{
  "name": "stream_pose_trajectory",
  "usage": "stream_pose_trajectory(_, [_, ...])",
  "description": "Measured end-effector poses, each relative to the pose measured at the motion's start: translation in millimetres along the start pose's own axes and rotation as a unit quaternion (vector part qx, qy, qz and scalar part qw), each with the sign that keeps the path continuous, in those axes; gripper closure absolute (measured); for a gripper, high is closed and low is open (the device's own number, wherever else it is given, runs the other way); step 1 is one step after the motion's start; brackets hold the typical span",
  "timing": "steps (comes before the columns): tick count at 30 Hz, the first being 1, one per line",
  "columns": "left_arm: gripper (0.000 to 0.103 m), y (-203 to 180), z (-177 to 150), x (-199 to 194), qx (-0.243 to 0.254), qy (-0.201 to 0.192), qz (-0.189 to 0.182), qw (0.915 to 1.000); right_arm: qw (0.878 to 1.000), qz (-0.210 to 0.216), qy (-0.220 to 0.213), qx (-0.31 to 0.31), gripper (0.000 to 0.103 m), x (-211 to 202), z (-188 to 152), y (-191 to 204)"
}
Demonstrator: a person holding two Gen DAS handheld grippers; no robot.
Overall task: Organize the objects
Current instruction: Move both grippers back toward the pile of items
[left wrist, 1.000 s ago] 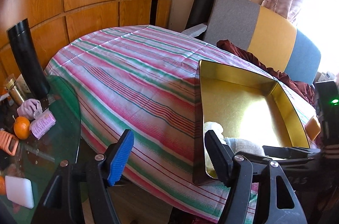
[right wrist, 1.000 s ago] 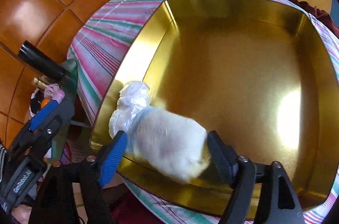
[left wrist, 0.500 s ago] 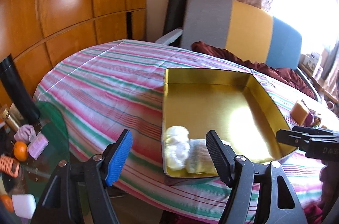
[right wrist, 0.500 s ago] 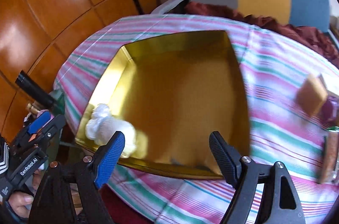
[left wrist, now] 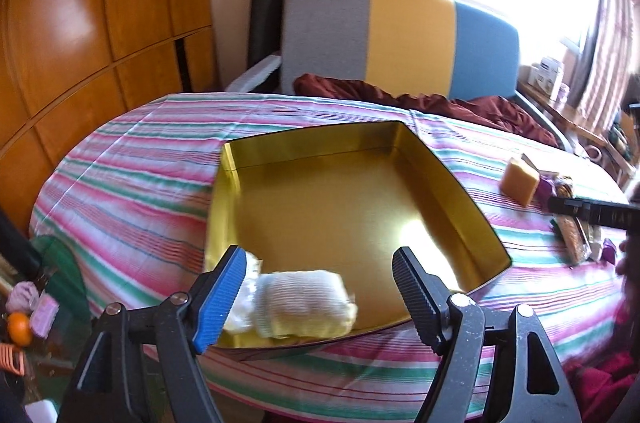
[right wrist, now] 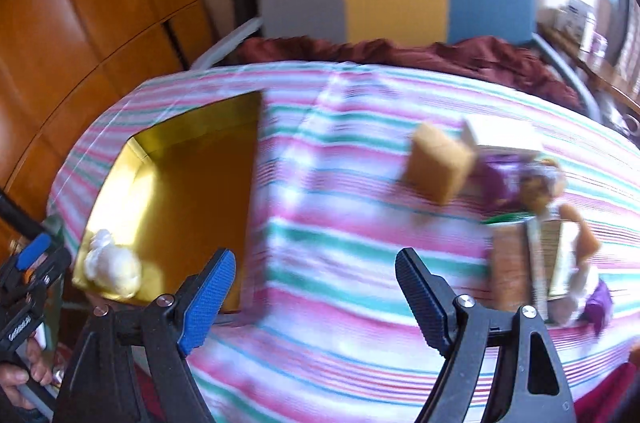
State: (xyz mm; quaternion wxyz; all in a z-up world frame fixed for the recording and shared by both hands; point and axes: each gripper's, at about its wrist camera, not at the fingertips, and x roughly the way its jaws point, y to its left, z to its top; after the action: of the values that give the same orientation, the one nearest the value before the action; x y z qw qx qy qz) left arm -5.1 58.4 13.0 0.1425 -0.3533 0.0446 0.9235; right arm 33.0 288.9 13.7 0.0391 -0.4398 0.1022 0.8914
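Looking over both wrist feeds, I logged this:

Left gripper (left wrist: 320,287): its jaws were opening as I watched, nothing pinched between them. The white bundle lay past the blue pad, not pressed by either pad.

Right gripper (right wrist: 312,287): jaws stood wide apart and empty, with only striped cloth showing in the gap.

Gold tray (left wrist: 460,191): a shallow, shiny gold tin, lying flat on the striped bedspread (left wrist: 132,183); it sat at the left of the right-wrist view.

White cloth bundle (left wrist: 304,299): a soft white ribbed roll with a crumpled white end, inside the tray at its near left corner, touching the near wall.

Orange sponge block (left wrist: 519,181): on the bedspread, well apart from the tray on its right side.

Clutter pile (right wrist: 536,223): just beside the sponge block — purple wrappers, a brownish packet and a pale box. The right-wrist view was too blurred for me to name each one.

Headboard (left wrist: 408,39): grey, yellow and blue panels behind the bed, with a dark red blanket (left wrist: 360,91) bunched below it.

Side table (left wrist: 60,263): green glass, low at the left edge, holding an orange (left wrist: 18,327) and small pink items.

Person's hand (right wrist: 20,375): at the bottom left corner of the right-wrist view, fingers wrapped around the left gripper's handle.
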Motion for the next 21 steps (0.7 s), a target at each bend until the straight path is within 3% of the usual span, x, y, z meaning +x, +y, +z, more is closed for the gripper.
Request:
stream_pose_trajectory(13, [0.022,-51.0,12.2,14.8,0.052,0.023,-0.042,0.9975,0.986,-0.12,-0.058,0.102,0.017,-14.6,18.3,-142.2])
stream_pose_trajectory(16, [0.022,-64.4,14.0,16.9,0.063,0.031,-0.058,0.9958,0.976,-0.127,-0.065,0.162,0.017,-10.6,12.1,-182.6])
stream_pose_trajectory(19, [0.022,-82.4,18.8,20.5,0.078,0.034,-0.077,0.9934,0.958,-0.127,-0.056,0.25,0.017,-9.9,1.9,-219.6])
stream_pose_trajectory(21, [0.022,-94.2,21.7,22.7,0.088,0.036,-0.089,0.9915,0.946,-0.109,-0.077,0.297,0.017,-19.6,-3.3,-236.8])
